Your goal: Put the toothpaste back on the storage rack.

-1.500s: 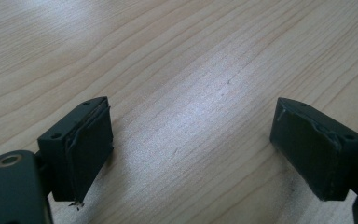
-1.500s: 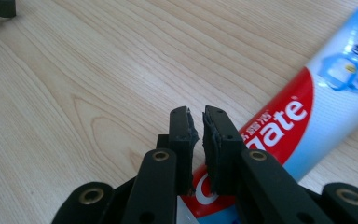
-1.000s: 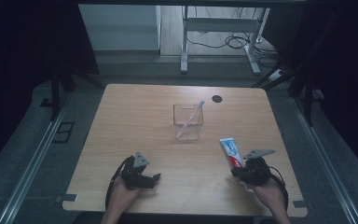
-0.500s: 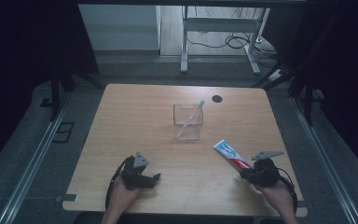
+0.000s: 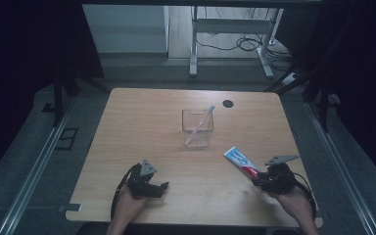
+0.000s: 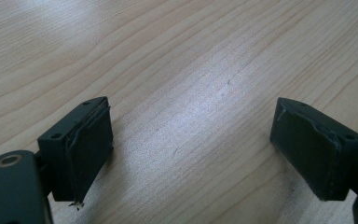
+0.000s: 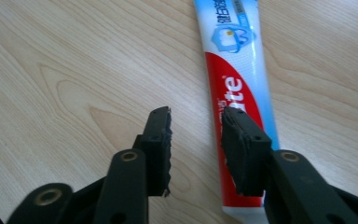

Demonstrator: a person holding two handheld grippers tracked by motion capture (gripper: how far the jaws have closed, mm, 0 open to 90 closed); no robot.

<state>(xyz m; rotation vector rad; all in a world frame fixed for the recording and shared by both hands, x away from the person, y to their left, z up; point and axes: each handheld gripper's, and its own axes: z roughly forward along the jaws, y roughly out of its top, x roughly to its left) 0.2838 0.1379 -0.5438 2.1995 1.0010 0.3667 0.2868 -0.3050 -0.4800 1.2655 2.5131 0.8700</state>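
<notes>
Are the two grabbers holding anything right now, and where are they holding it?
Nothing is held. The left gripper is open over bare table. The right gripper is open, and the toothpaste tube lies flat beside and under one jaw, not between them.

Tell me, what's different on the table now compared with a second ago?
The right gripper drew back toward the person and sits lower on the table; its jaws are now slightly apart over the table, one above the toothpaste tube, which looks let go and lies flat, shifted a little toward the person. The left gripper, open, the clear cup and its toothbrush stayed put.
</notes>
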